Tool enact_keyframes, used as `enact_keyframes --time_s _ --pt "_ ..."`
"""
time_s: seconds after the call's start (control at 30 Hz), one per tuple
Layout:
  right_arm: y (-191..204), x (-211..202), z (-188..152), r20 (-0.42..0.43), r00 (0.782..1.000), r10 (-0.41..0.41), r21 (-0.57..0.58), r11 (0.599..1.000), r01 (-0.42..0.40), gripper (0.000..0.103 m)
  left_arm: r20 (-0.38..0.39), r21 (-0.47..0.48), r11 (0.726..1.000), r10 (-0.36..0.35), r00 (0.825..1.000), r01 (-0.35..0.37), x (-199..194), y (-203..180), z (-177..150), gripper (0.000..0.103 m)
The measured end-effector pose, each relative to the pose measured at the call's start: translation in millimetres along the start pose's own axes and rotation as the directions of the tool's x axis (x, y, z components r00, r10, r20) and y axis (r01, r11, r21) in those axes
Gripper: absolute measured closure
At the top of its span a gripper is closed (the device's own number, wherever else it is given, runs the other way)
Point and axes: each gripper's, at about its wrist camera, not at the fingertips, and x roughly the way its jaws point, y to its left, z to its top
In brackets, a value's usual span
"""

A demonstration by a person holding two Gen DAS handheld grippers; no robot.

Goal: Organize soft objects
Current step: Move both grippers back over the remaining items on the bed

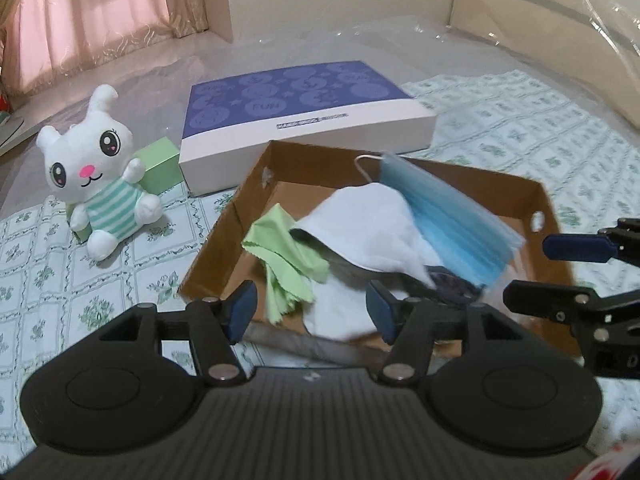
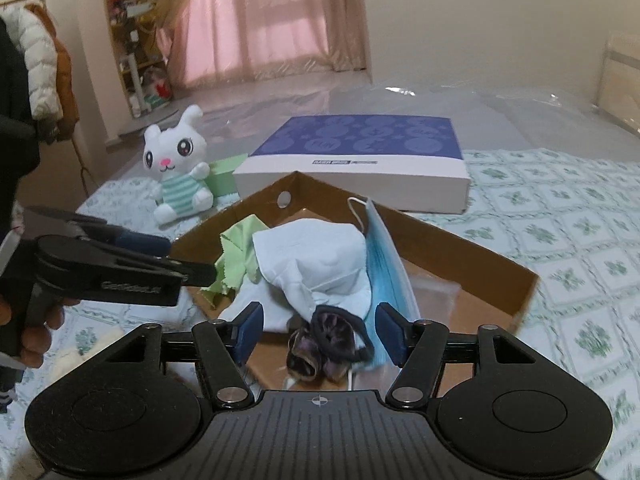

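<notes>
A blue pleated paper face mask (image 1: 452, 224) sits in the open brown cardboard box (image 1: 224, 240), leaning on a crumpled white cloth (image 1: 360, 232). A thin light green wiping cloth (image 1: 288, 248) lies at the left side of the pile. A dark purple scrunchy hair tie (image 2: 324, 344) lies at the near end of the pile.

The left gripper (image 1: 312, 312) hangs over the near edge of the box. Its two blue pads stand wide apart and hold nothing. The green cloth and the white cloth lie past its fingertips, not touching them. The right gripper (image 2: 320, 332) also points down at the box with its pads wide and empty. The hair tie shows between its fingers (image 2: 250, 332), lower down in the box, and the blue mask is just beside the right pad.

A hand (image 2: 36, 332) grips the handle of the left gripper at the left edge of the right wrist view.

Behind the box lies a flat purple and white box (image 1: 304, 112) with the word "FUN" in one circle. A white plush bunny in a green striped shirt (image 1: 96, 168) sits on the flowered bed sheet (image 1: 520, 120), against a small green block (image 1: 160, 168).
</notes>
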Motion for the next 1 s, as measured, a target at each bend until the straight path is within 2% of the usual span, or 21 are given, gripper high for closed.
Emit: enact_keyframes --time_s 0.37,0.77,1.0 --pt "7.4 -69.5 -19.6 0.044 0.999 -0.007 0.082 0.997 0.003 0.037 -0.005 -0.056 0.998 -0.009 1.0 0.009 -81.4 -19.1 -38.9 0.041" --pt "35.7 -130.0 -56.0 0.055 0.998 0.021 0.115 0.993 -0.028 0.035 0.009 -0.159 0.986 0.058 0.998 -0.056 -167.0 -13.9 -105.2 0.041" --pt "57.1 -145.1 -76.6 0.04 0.998 0.049 0.086 0.995 -0.053 0.035 0.008 -0.201 0.975 0.096 0.995 -0.093 -204.0 -6.5 -143.2 0.041"
